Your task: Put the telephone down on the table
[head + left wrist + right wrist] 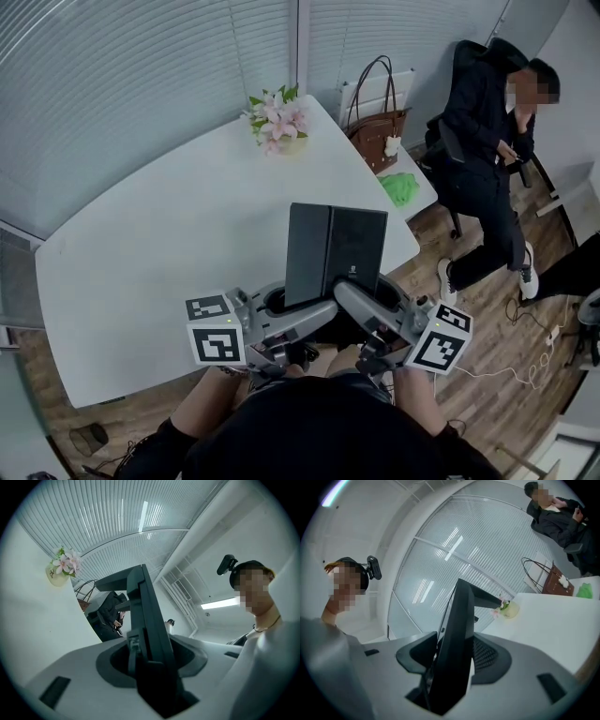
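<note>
The dark, flat telephone point(335, 251) stands upright over the near edge of the white table point(141, 244). It seems to be clear of the tabletop, though the head view leaves that unsure. The left gripper point(314, 317) and the right gripper point(361, 302) each clamp its lower edge from opposite sides, jaws pressed against its faces.

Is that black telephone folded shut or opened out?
Opened out: in the head view the telephone shows two dark panels side by side, meeting at a middle crease.
</note>
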`<action>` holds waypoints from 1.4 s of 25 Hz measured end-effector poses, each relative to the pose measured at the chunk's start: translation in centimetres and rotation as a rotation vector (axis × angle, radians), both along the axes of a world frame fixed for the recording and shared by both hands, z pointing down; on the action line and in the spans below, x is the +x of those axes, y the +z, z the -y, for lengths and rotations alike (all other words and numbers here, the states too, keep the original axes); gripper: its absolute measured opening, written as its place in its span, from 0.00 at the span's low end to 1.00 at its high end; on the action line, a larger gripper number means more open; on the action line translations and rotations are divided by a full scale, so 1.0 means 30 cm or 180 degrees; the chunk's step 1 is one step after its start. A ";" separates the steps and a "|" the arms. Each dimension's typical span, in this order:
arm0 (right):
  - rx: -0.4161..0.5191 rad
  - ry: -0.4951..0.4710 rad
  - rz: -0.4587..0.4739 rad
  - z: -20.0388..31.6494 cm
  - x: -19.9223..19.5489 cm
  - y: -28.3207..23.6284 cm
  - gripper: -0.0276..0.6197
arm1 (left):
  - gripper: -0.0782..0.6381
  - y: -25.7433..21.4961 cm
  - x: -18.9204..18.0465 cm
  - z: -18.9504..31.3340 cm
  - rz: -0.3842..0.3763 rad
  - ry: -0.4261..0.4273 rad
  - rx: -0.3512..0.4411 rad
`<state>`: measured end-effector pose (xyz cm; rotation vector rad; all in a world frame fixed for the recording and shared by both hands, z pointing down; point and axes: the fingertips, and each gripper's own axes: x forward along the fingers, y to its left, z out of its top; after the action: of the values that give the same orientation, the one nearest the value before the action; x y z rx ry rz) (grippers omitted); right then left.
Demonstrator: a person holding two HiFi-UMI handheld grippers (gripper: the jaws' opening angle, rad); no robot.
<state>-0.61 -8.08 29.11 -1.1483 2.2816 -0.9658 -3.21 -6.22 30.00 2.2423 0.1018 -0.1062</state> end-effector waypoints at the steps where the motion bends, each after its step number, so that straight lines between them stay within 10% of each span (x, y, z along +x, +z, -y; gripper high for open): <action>1: -0.0013 -0.0022 0.0010 0.012 0.009 0.009 0.36 | 0.39 0.008 0.009 0.011 0.0006 -0.0025 -0.0004; 35: -0.0251 -0.0958 0.0001 0.401 0.363 0.157 0.35 | 0.38 0.172 0.392 0.361 0.0217 -0.0936 -0.0142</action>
<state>10.29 -20.13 33.81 -0.8467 2.4824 -1.1737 8.54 -17.05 35.17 2.2008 -0.2653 -0.1882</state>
